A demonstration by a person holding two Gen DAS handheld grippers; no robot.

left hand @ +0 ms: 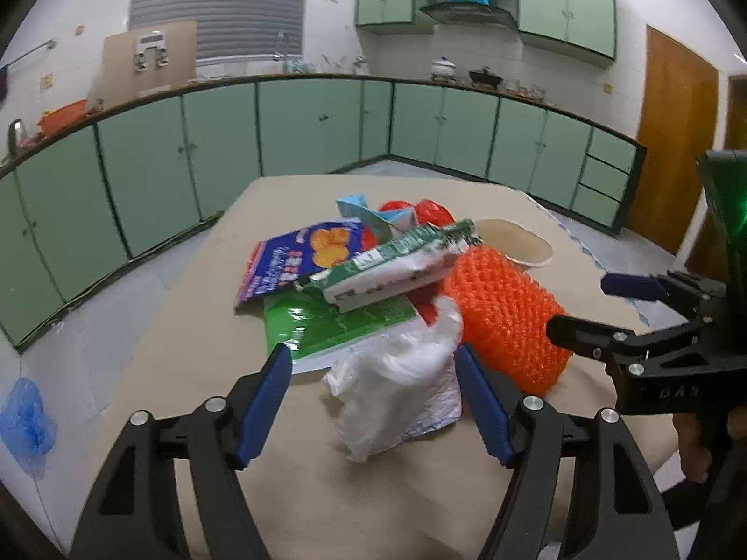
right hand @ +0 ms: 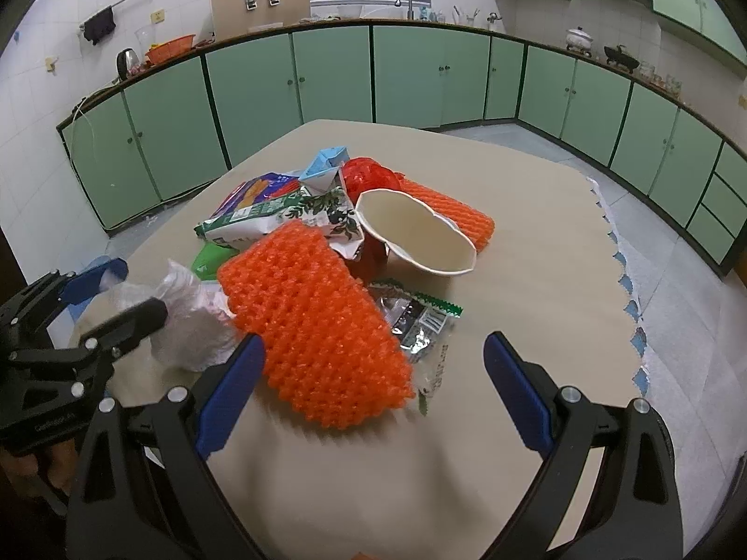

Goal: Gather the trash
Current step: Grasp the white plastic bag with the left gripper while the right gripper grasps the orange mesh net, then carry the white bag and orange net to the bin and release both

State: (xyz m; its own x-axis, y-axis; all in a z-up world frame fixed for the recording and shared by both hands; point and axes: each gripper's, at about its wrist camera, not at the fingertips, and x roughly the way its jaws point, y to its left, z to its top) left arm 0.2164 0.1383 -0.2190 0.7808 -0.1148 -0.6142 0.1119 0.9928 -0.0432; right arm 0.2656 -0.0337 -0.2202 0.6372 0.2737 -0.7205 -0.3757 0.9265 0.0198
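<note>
Left jaws: the left gripper is held open, its blue pads either side of the crumpled white plastic bag; no pad is seen pressing on it.
Right jaws: the right gripper is held open and empty, with the near end of the orange foam net lying between the pads.
Trash: a loose pile is gathered at the middle of the table. The bag lies at its near edge, the net just beside it, and a silver wrapper is partly tucked under the net.
Further out: a paper cup lies on its side against green and blue snack packets.
Step in hand: the bag is judged the next pick.
Doing it well: the pads should be lowered around the bag's bulk, not a loose flap, and closed fully before lifting, since thin film slips.
Risk: the net may be dragged along.
</note>
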